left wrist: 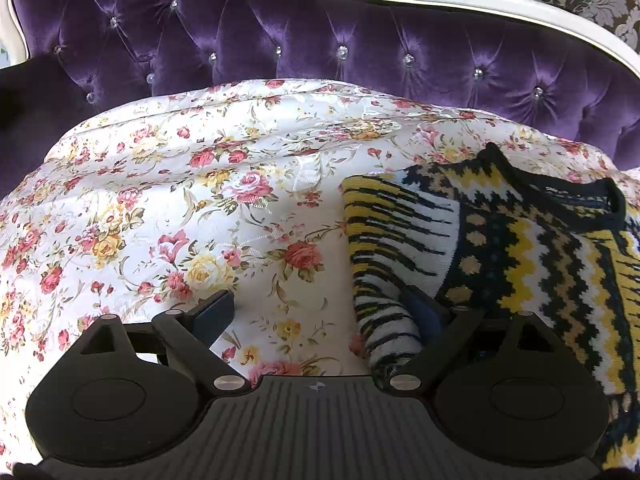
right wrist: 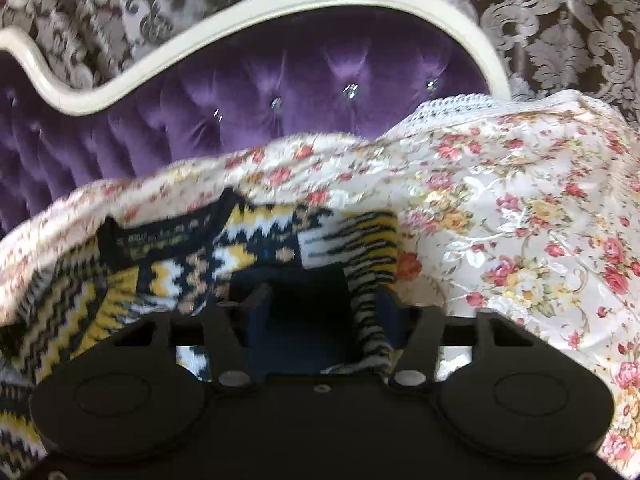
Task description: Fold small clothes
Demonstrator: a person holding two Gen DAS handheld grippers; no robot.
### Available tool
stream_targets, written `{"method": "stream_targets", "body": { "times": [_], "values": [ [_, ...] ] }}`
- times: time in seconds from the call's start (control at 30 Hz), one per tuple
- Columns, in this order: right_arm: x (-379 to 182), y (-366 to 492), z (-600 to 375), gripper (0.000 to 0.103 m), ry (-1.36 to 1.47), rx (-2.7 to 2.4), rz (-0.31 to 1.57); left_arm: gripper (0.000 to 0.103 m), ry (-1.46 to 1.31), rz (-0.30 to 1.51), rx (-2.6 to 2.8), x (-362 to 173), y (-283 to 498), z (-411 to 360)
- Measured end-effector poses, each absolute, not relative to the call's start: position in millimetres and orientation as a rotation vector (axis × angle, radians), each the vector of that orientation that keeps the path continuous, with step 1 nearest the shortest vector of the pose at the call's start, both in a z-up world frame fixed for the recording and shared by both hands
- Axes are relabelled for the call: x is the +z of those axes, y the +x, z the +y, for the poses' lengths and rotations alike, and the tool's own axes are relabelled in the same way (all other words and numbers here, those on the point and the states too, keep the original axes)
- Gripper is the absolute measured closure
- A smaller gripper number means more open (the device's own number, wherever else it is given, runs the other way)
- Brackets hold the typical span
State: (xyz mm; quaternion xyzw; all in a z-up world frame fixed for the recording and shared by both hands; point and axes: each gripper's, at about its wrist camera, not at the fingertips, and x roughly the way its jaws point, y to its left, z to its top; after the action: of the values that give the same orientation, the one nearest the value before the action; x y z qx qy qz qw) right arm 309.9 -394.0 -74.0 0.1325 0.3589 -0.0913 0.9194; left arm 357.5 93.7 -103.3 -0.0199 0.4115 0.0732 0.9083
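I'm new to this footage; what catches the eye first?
A black, yellow and white zigzag knitted sweater lies on a floral bedspread, right of centre in the left wrist view. Behind rises a tufted purple velvet headboard with a cream frame.

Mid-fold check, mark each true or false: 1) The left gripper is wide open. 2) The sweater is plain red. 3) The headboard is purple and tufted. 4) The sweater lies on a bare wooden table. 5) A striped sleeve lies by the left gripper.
1) True: the left gripper has its jaws far apart, with nothing pinched.
2) False: the sweater is knitted in yellow, black and white zigzags.
3) True: the headboard is purple, button-tufted, with a white frame.
4) False: it lies on a floral bedspread.
5) True: the striped sleeve lies beside one of its fingers.
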Motion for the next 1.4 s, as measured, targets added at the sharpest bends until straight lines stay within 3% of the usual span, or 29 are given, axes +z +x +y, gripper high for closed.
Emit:
{"method": "stream_targets", "body": {
  "times": [0.03, 0.27, 0.43, 0.47, 0.57, 0.67, 0.7, 0.83, 1.4],
  "values": [
    [-73, 309, -394, 0.094, 0.274, -0.195, 0.745, 0.01, -0.042, 0.849, 0.152, -103, 357, 94],
    [-38, 277, -397, 0.095, 0.326, -0.201, 0.594, 0.01, -0.043, 0.85, 0.155, -103, 358, 94],
    [-42, 279, -407, 0.094, 0.342, -0.232, 0.651, 0.01, -0.051, 0.848, 0.159, -103, 358, 94],
    [-44, 281, -405, 0.087, 0.329, -0.239, 0.675, 0.01, -0.055, 0.848, 0.158, -103, 358, 95],
    [-51, 282, -392, 0.082, 0.248, -0.271, 0.707, 0.01, -0.076, 0.844, 0.155, -102, 358, 97],
    [-56, 279, -373, 0.04, 0.16, -0.257, 0.71, 0.012, -0.109, 0.846, 0.145, -97, 356, 101],
    [-59, 279, -368, 0.035, 0.134, -0.257, 0.72, 0.012, -0.125, 0.849, 0.141, -94, 354, 102],
    [-77, 282, -360, 0.036, 0.084, -0.277, 0.819, 0.013, -0.126, 0.838, 0.134, -79, 340, 100],
    [-14, 143, -329, 0.023, 0.313, -0.133, 0.722, 0.013, -0.06, 0.794, -0.085, -13, 195, 60]
  ]
}}
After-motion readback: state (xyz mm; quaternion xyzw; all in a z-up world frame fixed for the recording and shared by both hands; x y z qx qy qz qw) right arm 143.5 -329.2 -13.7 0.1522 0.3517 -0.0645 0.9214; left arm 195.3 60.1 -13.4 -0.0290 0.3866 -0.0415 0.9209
